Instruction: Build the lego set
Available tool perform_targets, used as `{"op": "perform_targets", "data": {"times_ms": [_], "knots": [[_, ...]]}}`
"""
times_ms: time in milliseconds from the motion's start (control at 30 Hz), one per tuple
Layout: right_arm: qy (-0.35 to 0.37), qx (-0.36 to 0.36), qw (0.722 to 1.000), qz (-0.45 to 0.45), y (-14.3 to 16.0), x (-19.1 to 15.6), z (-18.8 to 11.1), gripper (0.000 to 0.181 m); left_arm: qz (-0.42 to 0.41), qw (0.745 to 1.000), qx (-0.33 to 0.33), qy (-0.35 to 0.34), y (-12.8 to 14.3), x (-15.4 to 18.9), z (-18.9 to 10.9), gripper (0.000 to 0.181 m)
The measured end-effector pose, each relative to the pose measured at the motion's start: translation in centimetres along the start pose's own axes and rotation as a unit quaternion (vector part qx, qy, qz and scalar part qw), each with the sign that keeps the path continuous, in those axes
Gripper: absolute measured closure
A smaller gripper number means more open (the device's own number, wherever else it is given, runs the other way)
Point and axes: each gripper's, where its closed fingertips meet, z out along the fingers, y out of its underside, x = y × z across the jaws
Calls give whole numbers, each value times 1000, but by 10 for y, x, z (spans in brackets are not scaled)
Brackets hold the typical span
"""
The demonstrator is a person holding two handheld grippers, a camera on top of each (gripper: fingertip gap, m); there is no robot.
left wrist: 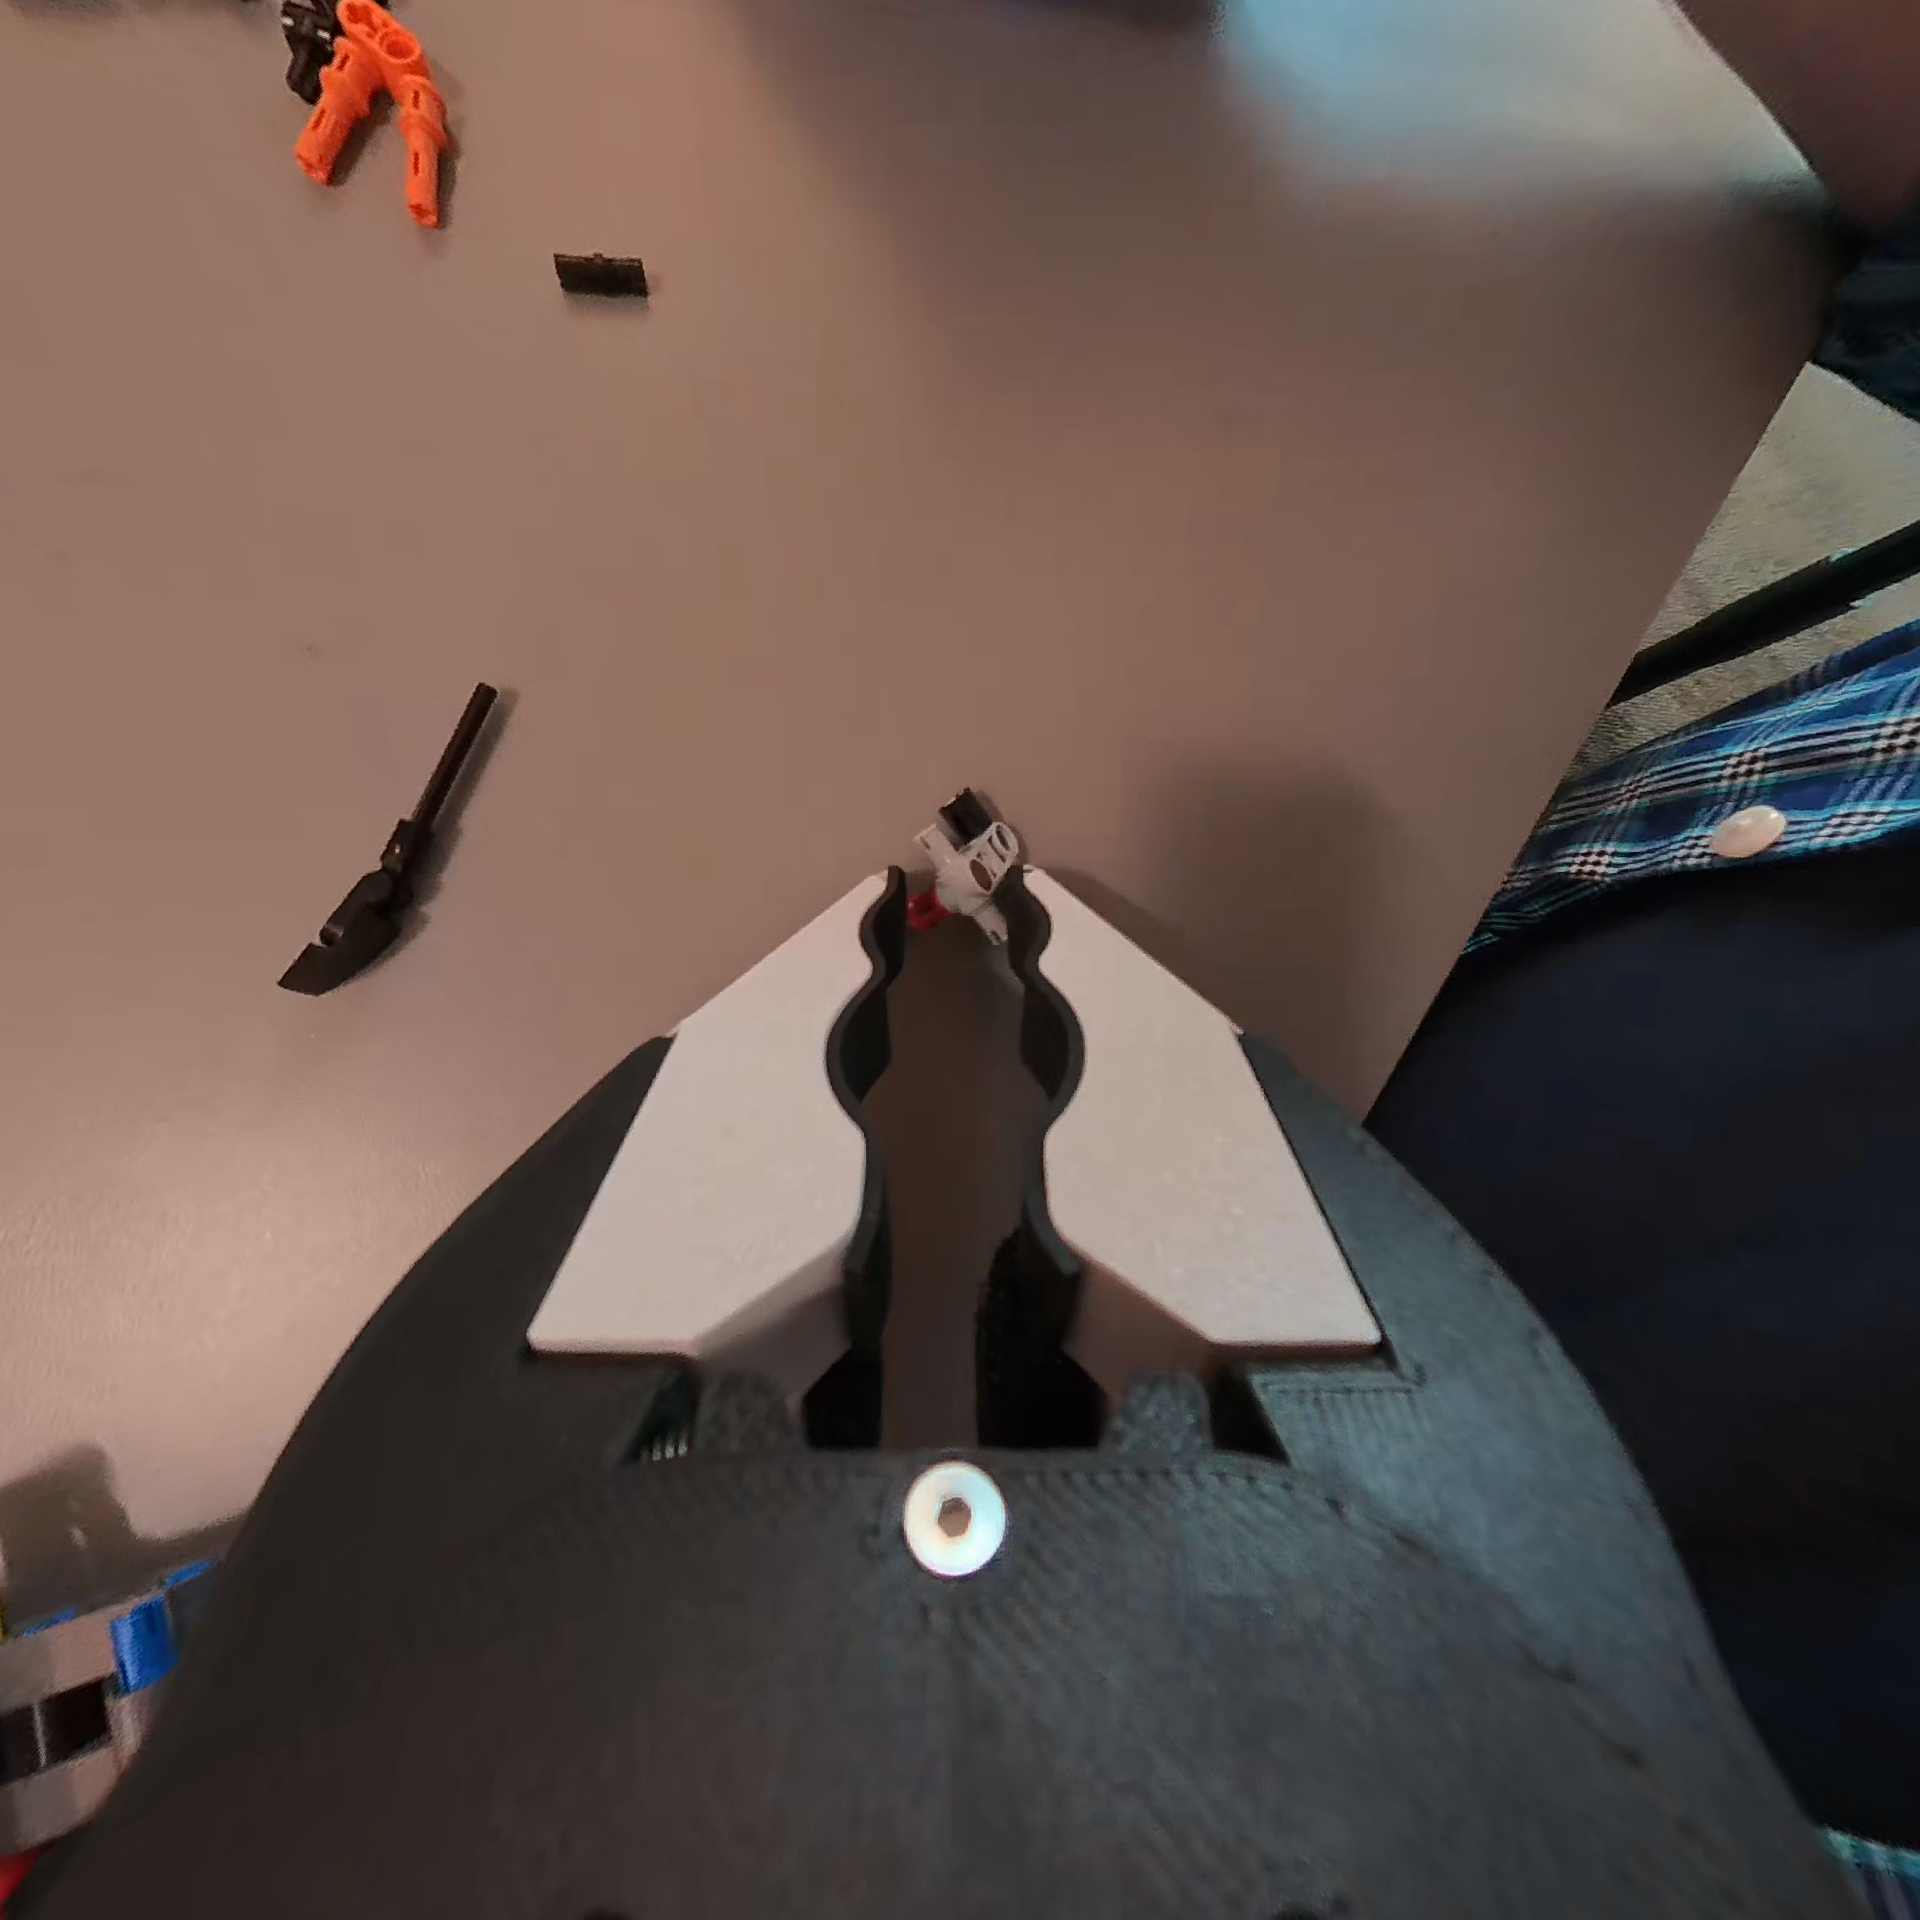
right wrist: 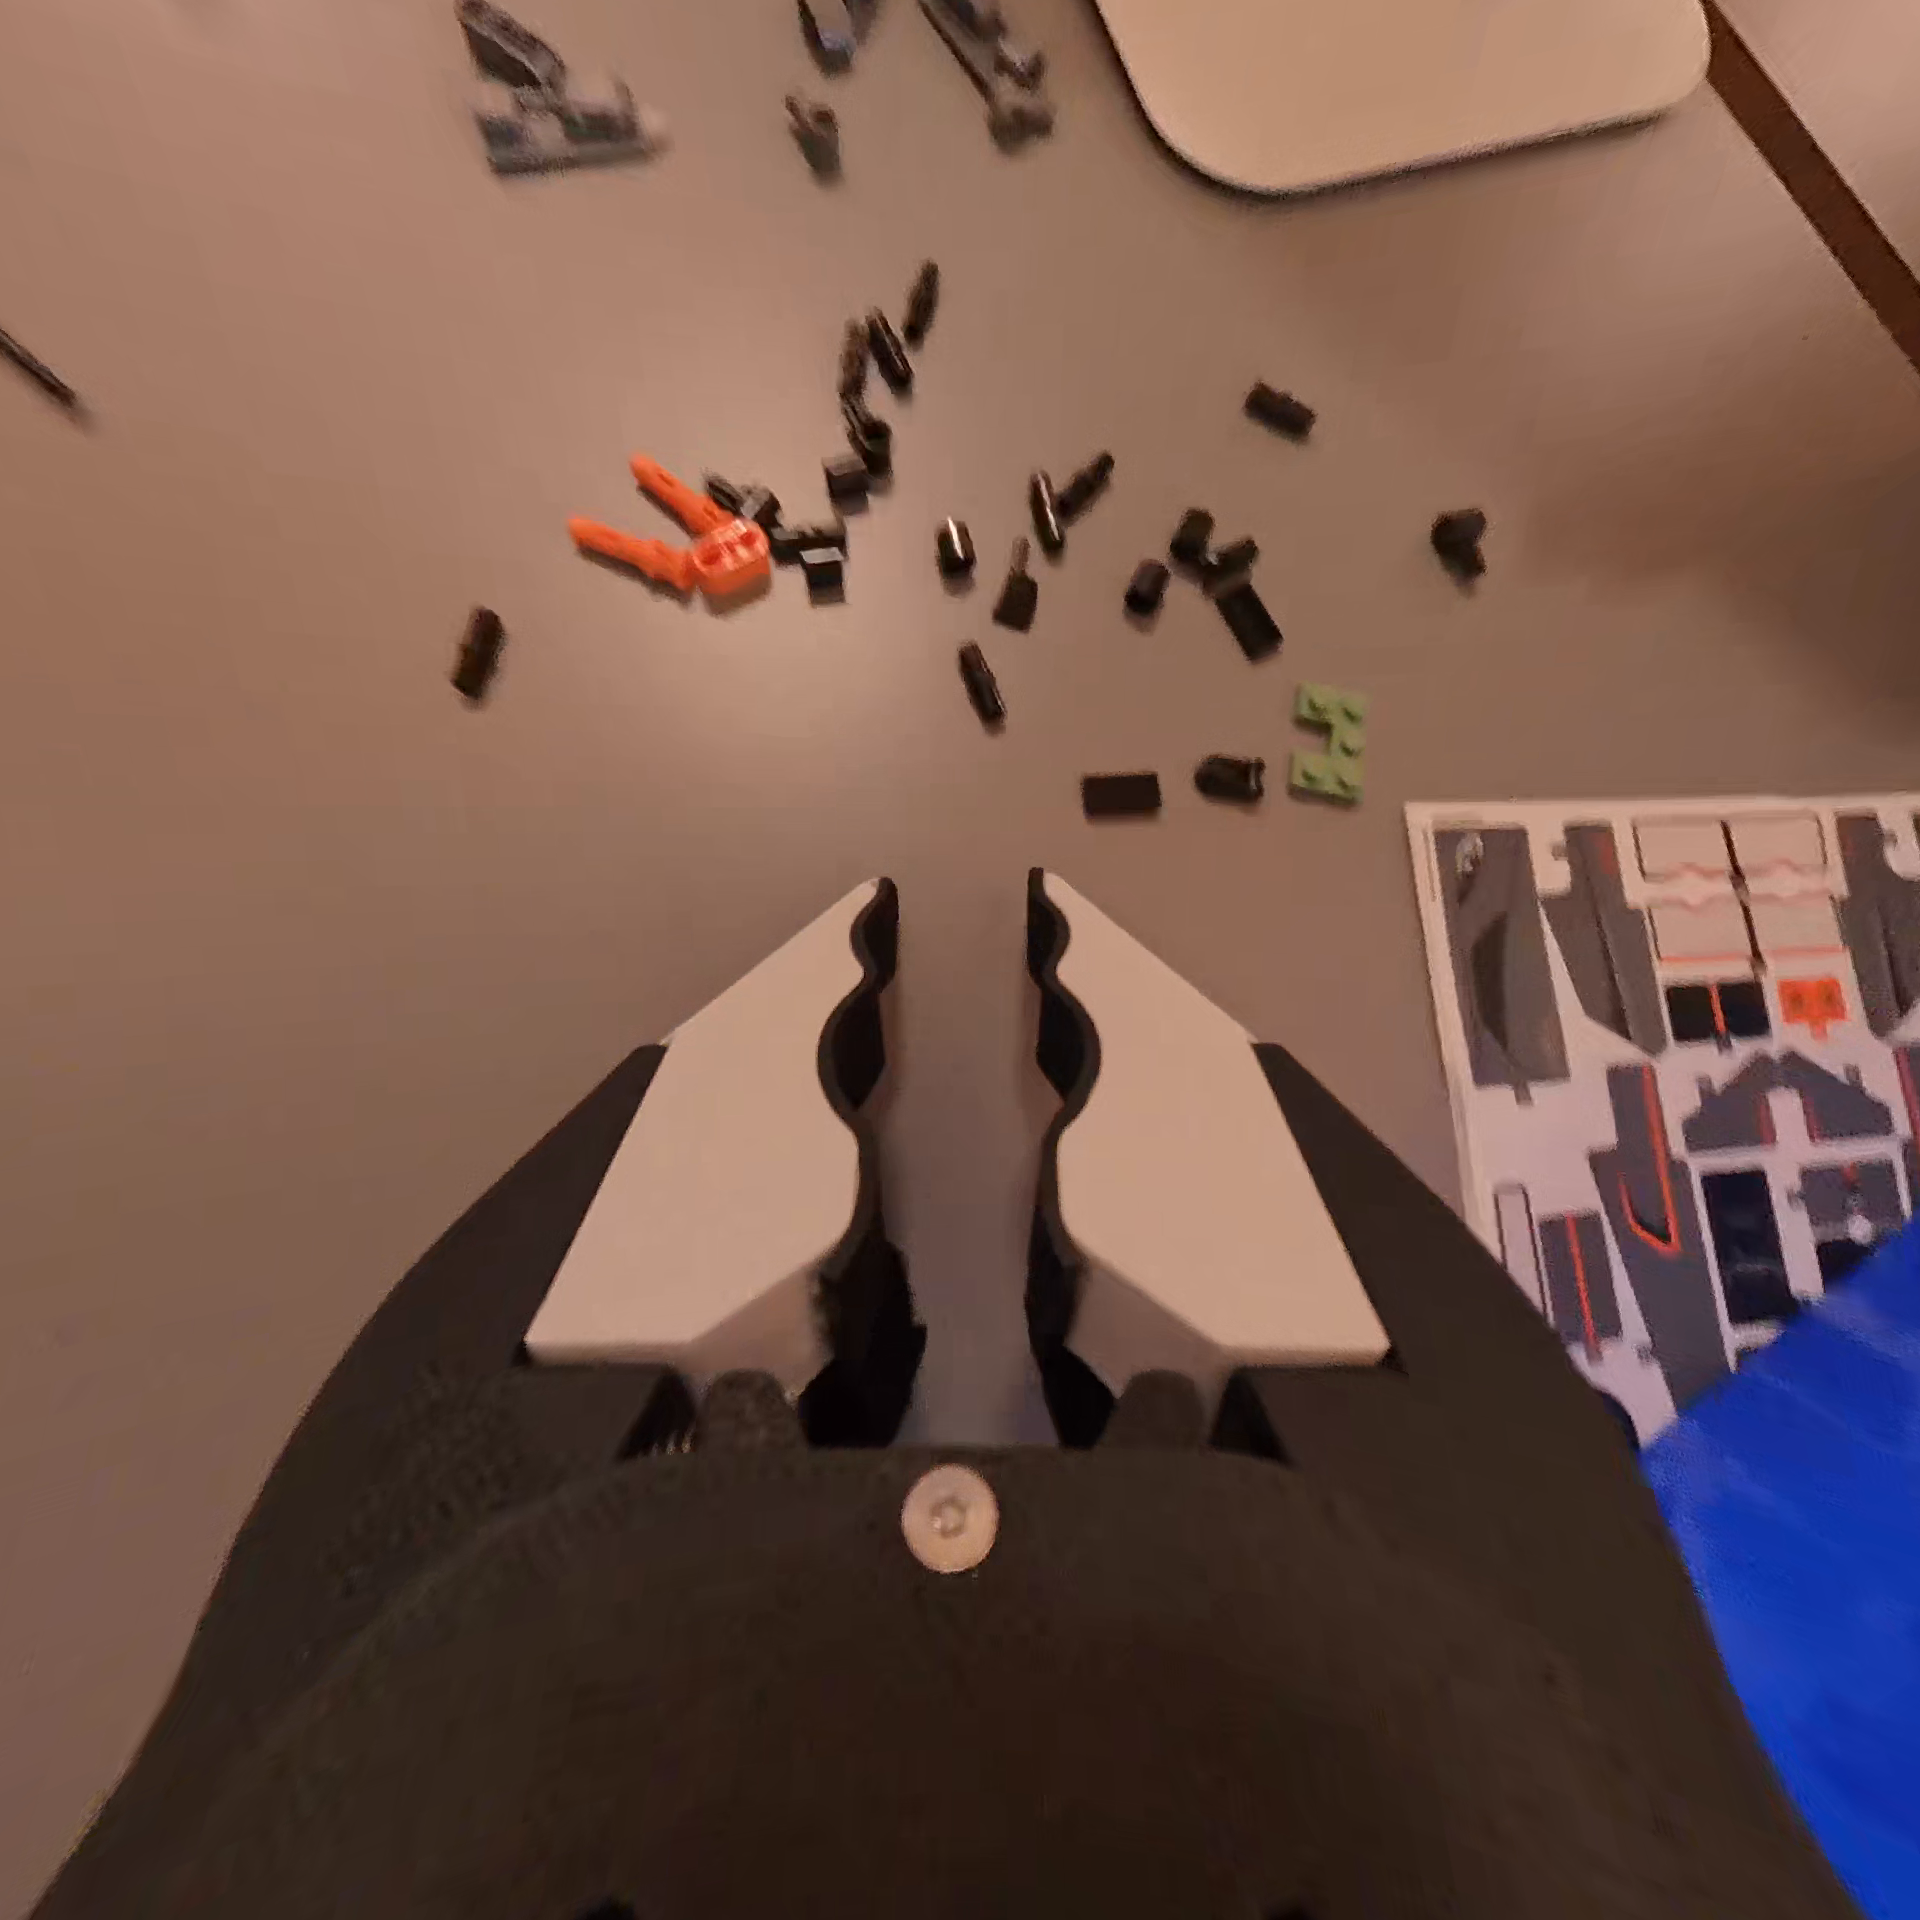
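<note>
While the left gripper (left wrist: 961,888) is pinching a small white-and-red connector piece (left wrist: 971,873) at its fingertips, the right gripper (right wrist: 961,883) is hovering spread and empty, short of the scattered black pieces (right wrist: 1039,540).

The grey table (right wrist: 312,883) carries a pale rounded tray (right wrist: 1403,83) near its far right edge. Just beyond the table's edge, a blue plaid sleeve (left wrist: 1714,769) shows.
</note>
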Motion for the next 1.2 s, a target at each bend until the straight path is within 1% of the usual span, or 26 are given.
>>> {"op": "perform_targets", "data": {"times_ms": [33,100,167,267,333,400,467,533,567,667,767,833,933,1200], "knots": [[-9,4,1000,-8,-5,-4,3,158,-2,1000,1,3,-1,0,0,162],[-4,-7,999,-38,-14,-6,11,157,-3,1000,3,7,-2,0,1,162],[-15,-7,999,-49,-25,-8,17,157,-1,1000,5,9,-3,-1,2,162],[7,-3,999,-39,-34,12,11,160,-1,1000,8,9,-3,-3,1,162],[3,-8,1000,-19,-31,21,9,157,-6,1000,11,16,-2,-3,1,162],[-4,-10,1000,-23,-32,22,11,157,-4,1000,11,22,-3,-3,1,162],[-12,-3,1000,-28,-41,17,14,159,0,1000,12,25,-5,-3,2,162],[-36,1,999,-25,-51,6,21,159,2,1000,13,28,-6,-3,3,162],[-45,-9,999,-28,-53,1,26,159,3,1000,14,28,-6,-3,4,162],[-37,-30,998,-39,-53,-2,39,162,-1,999,18,30,-6,-3,3,162],[-32,-27,998,-42,-54,-1,46,166,-2,999,20,33,-5,-3,2,162],[-26,-18,998,-51,-57,-1,48,176,0,999,20,34,-5,-3,2,162],[-30,-36,997,-59,-53,-3,54,176,1,999,20,38,-6,-4,2,162],[-51,-36,997,-41,-51,-7,52,177,1,999,25,41,-6,-4,2,162]]}}
